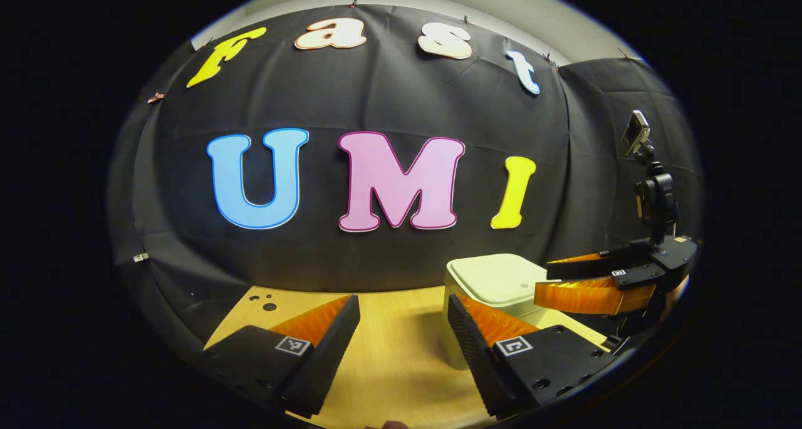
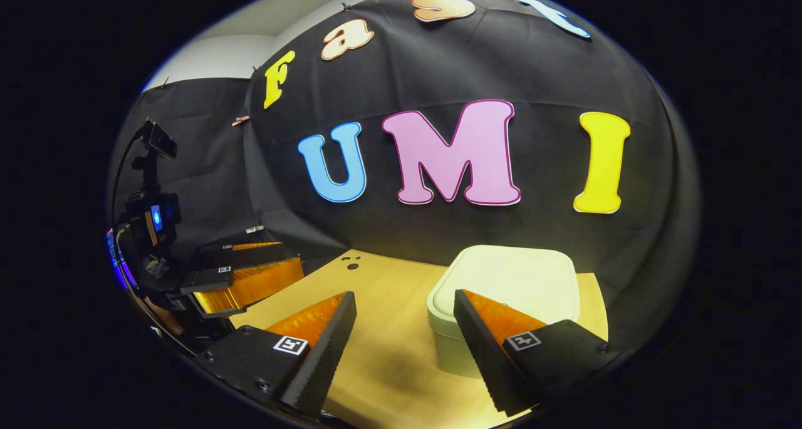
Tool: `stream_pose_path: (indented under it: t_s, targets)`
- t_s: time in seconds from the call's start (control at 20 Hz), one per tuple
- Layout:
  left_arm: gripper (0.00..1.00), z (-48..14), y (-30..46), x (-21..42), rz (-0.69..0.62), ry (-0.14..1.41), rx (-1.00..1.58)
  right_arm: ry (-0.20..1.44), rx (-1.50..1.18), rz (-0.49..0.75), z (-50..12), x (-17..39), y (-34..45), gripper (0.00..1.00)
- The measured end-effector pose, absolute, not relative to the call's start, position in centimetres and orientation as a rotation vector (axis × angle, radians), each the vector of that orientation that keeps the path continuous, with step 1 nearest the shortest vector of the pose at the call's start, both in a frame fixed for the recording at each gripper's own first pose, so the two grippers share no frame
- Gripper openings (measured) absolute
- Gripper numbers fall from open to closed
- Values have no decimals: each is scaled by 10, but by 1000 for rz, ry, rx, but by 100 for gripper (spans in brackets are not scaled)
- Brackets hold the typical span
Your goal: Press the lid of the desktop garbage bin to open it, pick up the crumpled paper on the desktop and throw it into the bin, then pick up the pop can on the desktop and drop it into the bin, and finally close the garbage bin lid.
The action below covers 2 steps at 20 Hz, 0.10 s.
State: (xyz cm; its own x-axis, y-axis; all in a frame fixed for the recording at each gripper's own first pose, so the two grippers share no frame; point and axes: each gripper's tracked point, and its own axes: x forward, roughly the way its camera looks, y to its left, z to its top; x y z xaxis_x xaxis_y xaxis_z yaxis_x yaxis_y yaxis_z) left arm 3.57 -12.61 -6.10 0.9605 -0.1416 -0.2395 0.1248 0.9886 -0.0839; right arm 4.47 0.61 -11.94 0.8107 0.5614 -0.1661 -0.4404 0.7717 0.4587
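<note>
In the left gripper view, the left gripper (image 1: 404,325) hangs above the wooden desktop (image 1: 395,354) with its fingers spread wide and nothing between them. Its right-hand finger (image 1: 482,335) overlaps the near left corner of the garbage bin (image 1: 495,291), though contact cannot be judged. The bin stands on the desktop with its pale lid (image 1: 495,279) down flat. Just right of the bin, the right gripper (image 1: 595,285) reaches in over the lid's right edge; whether it touches the lid cannot be told.

In the right gripper view, the right gripper (image 2: 406,329) is also parted wide and empty, its right-hand finger (image 2: 495,329) in front of the bin (image 2: 501,304), whose closed lid (image 2: 514,279) lies beyond. Left of the bin, well apart, the left gripper (image 2: 250,272) hovers over the desktop (image 2: 376,354). Two small dark holes (image 2: 351,263) mark the desktop's far corner, left of the bin.
</note>
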Motion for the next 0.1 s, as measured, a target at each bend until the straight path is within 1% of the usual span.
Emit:
stream_pose_path:
  t_s: [0.1]
  targets:
    - [92, -64, -130, 39, -129, 258, -68, 311, 416, 565, -126, 47, 6, 98]
